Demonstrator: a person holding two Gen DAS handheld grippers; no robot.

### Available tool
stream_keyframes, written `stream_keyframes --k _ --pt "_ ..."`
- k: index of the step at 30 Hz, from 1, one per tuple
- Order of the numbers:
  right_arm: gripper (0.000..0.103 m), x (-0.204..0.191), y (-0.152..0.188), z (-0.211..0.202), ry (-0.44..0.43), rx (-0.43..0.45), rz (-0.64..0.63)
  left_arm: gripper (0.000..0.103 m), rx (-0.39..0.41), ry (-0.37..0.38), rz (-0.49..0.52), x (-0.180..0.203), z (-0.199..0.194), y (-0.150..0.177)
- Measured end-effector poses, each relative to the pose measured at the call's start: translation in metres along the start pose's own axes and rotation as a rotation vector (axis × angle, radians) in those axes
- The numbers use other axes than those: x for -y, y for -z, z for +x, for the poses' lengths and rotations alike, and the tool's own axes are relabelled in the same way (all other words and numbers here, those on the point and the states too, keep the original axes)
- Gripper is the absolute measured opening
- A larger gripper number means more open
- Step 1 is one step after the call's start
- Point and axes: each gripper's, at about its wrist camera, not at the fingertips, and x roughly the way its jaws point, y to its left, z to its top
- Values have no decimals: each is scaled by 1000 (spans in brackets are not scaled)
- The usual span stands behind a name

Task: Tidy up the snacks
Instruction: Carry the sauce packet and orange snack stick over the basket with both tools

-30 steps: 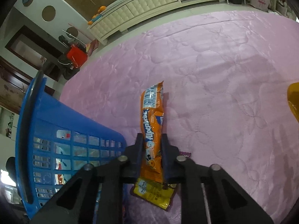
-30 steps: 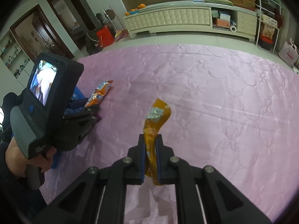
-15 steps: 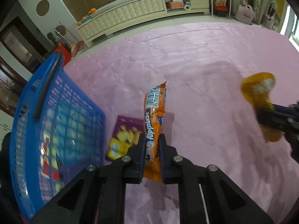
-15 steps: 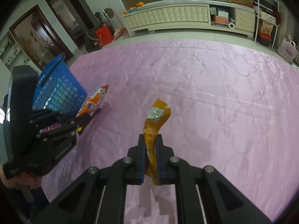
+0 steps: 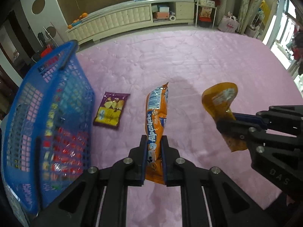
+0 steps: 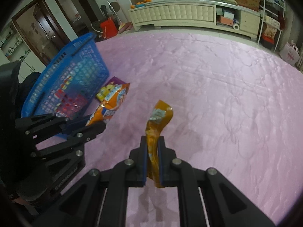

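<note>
Your left tongs (image 5: 153, 147) clamp the orange Alpenliebe pack (image 5: 156, 117) above the pink bedspread (image 5: 189, 66); your right tongs (image 6: 152, 149) pinch an amber pouch (image 6: 158, 121). Left view alone shows the whole purple packet (image 5: 111, 108) beside the blue basket (image 5: 47, 117); right view half-hides it.

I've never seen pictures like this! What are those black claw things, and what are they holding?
They are two hand-held grabbers; a person carries one in each hand. Each picture comes from a camera riding on one grabber. The left gripper pinches a long orange Alpenliebe candy bag. The right gripper pinches a crinkly amber-yellow snack packet. A purple-and-yellow snack pouch lies on the pink quilted cover, beside a blue plastic mesh basket already holding some snacks.
</note>
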Motion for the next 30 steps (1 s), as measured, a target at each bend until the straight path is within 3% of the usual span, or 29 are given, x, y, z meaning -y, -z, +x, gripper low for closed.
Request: stream_keyframes --k 10,17,30 --pt "13 -50 15 -58 -7 79 5 12 126 76 -39 -20 -73 38" --pt "14 -84 6 -85 -10 141 -21 12 207 112 -58 -51 -123 54" --pt "14 -158 -23 -107 40 224 -199 12 285 125 -93 -135 -161 54"
